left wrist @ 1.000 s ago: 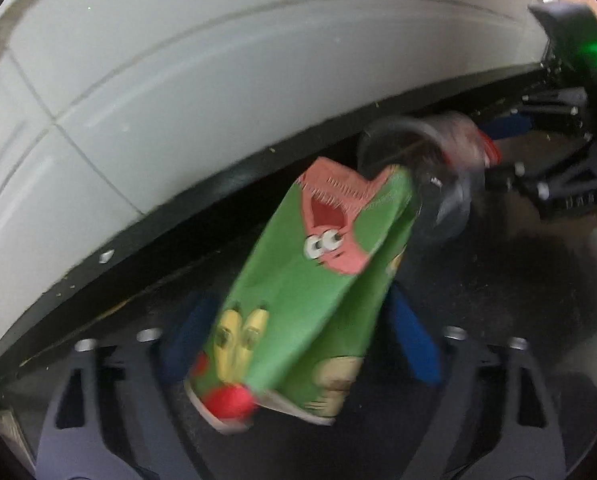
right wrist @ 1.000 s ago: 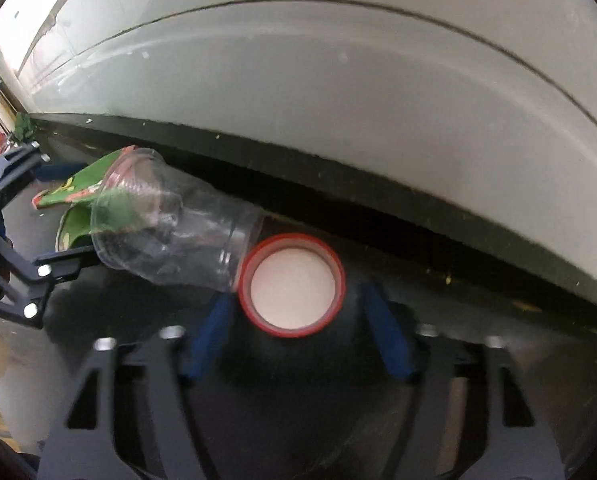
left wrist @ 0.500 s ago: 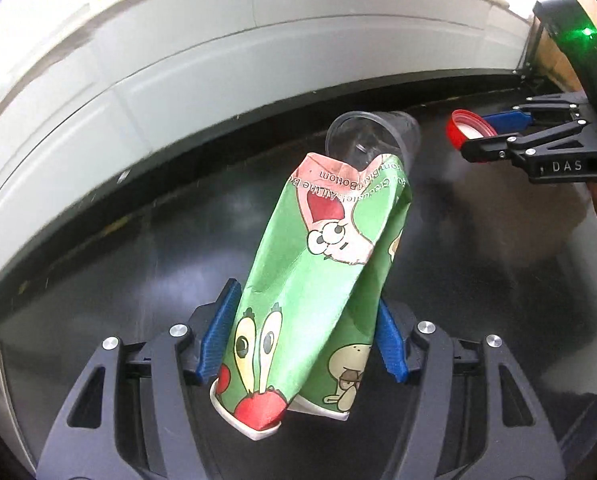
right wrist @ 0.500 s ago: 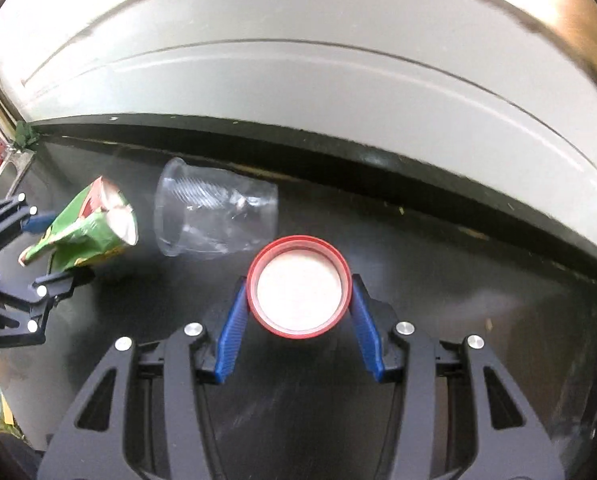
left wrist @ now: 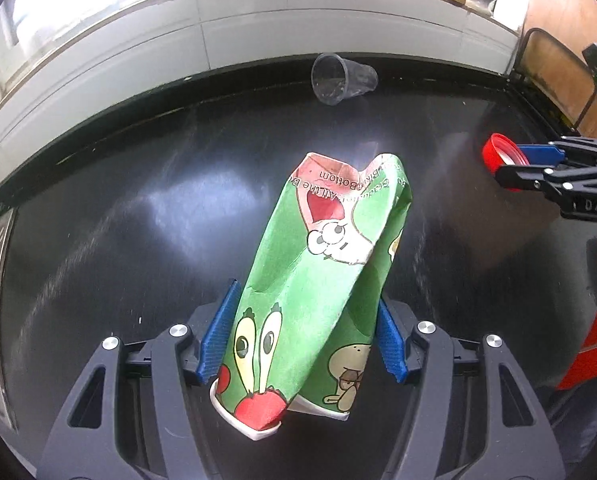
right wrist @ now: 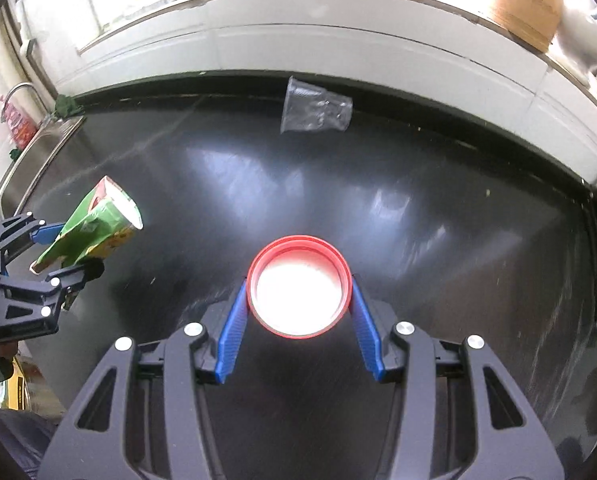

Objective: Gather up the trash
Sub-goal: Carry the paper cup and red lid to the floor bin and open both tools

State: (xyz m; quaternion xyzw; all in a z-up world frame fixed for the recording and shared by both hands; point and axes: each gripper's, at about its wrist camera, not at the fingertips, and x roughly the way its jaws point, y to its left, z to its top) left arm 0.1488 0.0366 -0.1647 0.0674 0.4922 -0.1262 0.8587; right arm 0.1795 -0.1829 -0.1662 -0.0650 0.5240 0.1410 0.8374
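**Two grippers lifted over a black counter, each with a piece of trash**

A glossy black countertop [left wrist: 138,208] runs back to a white tiled wall [right wrist: 338,48], with a steel sink [right wrist: 26,168] and its tap [right wrist: 22,90] at the counter's far left end in the right wrist view. A brown cardboard box [right wrist: 526,4] stands on the bright ledge above the tiles. One clear plastic cup [right wrist: 316,110] lies on its side close to the wall, well apart from both grippers, with nothing between it and them but bare counter. A person's orange sleeve [left wrist: 594,344] shows at the right edge of the left wrist view.

Letters reading "DAS" are printed on the black frame of the right gripper [left wrist: 510,162] as seen from the left wrist camera. On the crumpled green paper cup [left wrist: 322,280] the words "Bikini Bottom" can be made out upside down near its flattened base; the rest of the line is too bent to read.

The paper cup is crushed flat, printed with cartoon faces in pink, yellow and tan, its white rim nearest the camera. The left gripper [left wrist: 302,340] pinches it between its blue pads, clear of the counter. The right gripper [right wrist: 298,304] pinches a round red lid [right wrist: 298,286], whose white inside faces the camera, also held above the counter.
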